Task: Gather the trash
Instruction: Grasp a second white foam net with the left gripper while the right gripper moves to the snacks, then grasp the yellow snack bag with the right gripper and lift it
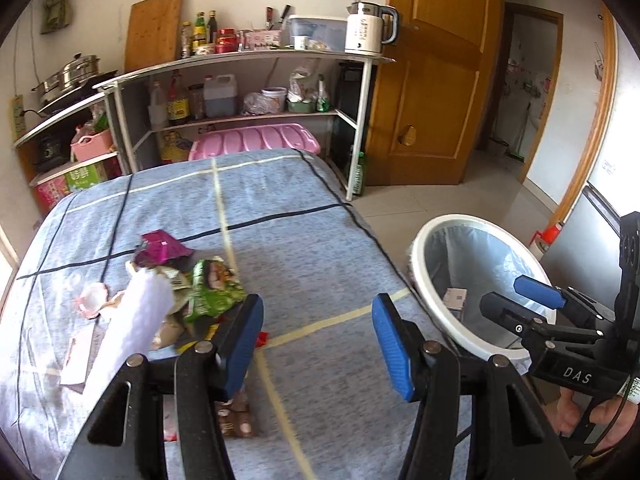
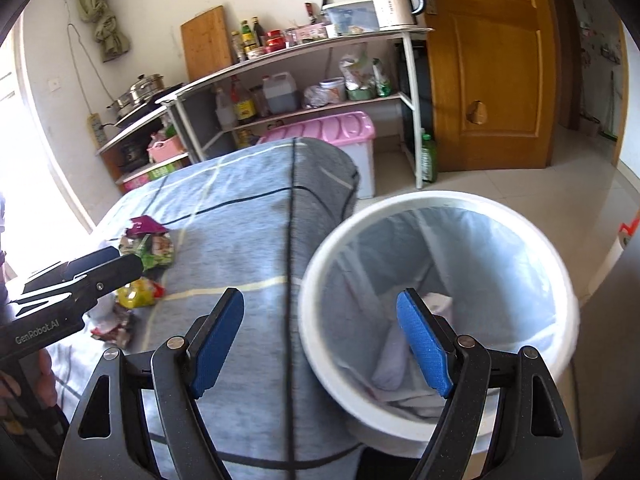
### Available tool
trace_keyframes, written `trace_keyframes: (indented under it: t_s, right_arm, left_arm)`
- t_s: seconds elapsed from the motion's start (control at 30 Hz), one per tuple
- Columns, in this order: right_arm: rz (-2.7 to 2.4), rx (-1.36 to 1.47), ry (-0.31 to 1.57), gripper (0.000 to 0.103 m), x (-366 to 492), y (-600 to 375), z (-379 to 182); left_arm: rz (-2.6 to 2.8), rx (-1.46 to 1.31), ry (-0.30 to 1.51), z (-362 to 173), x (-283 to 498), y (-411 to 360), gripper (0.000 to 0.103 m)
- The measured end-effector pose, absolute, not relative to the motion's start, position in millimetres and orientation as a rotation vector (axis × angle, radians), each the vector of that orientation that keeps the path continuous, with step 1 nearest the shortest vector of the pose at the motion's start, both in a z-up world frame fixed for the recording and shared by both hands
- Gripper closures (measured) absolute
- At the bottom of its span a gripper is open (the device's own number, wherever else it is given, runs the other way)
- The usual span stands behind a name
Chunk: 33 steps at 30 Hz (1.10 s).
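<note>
A heap of trash lies on the blue checked bedsheet (image 1: 304, 216): a purple wrapper (image 1: 160, 246), a green snack bag (image 1: 214, 286), a white paper roll (image 1: 136, 316) and pink scraps (image 1: 92, 298). A brown wrapper (image 1: 238, 420) lies under my left gripper (image 1: 318, 302), which hangs open over the sheet, right of the heap, with nothing between its pads. The white lined bin (image 1: 424, 240) stands at the bed's right side. My right gripper (image 2: 320, 296) is open and holds nothing, over the bed's edge and the bin's rim (image 2: 440, 200). White paper (image 2: 394, 360) lies inside the bin.
Metal shelves (image 1: 248, 56) with bottles, a kettle (image 1: 368, 28) and pots stand beyond the bed, with a pink-lidded box (image 1: 256, 140) below. A wooden door (image 1: 432, 80) stands open at the right, over a tiled floor (image 1: 440, 204). A hand (image 1: 600, 416) grips the right tool.
</note>
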State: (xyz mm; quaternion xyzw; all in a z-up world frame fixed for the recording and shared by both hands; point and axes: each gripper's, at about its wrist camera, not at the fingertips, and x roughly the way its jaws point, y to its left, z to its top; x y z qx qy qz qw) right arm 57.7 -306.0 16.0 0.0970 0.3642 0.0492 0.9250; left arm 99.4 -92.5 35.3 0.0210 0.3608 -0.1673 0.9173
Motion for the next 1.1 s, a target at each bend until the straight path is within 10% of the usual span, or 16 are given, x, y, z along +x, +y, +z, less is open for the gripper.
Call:
trace_keyframes:
  t_s: [1.1]
  right_arm:
    - [0.394,0.048,0.868,0.033,123.9,-135.7,-21.1]
  left_arm:
    - [-0.176,-0.148,0.781,-0.9,84.4,47.1,0.036]
